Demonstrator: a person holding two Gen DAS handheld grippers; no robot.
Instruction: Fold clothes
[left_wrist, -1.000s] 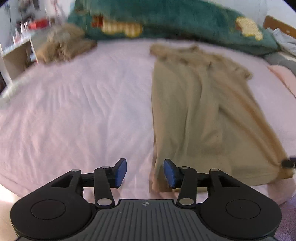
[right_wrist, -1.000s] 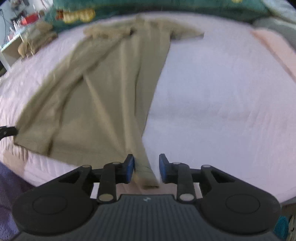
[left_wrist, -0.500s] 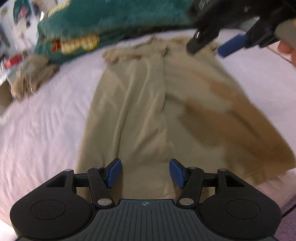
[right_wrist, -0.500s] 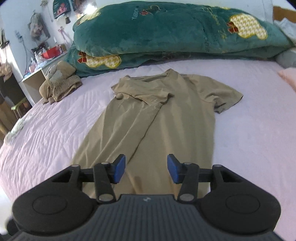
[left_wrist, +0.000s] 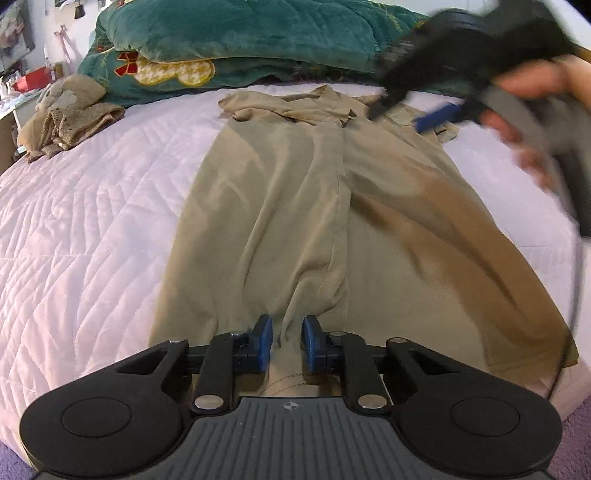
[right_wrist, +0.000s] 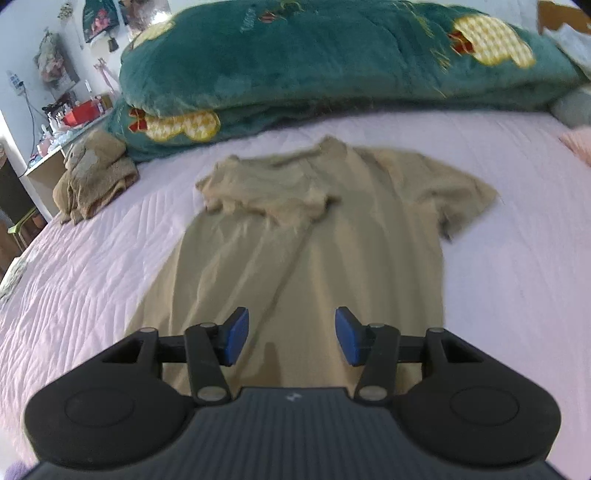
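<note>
Tan shirt (left_wrist: 295, 206) lies flat on the pink bed (left_wrist: 92, 221), collar far, left side folded over the middle. Left gripper (left_wrist: 287, 341) at the near hem, narrow, fabric bunched between its pads; grip unclear. Right gripper (right_wrist: 291, 334) wide apart, above the shirt's near half. Green pillows (right_wrist: 332, 62) far; brown towel (right_wrist: 96, 173) far left.

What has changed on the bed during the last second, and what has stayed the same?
The left gripper moved from the shirt's left edge to the hem's middle and narrowed around a fold. The right gripper let go of the tan shirt, opened and lifted. The green pillows and brown bundle stayed.
</note>
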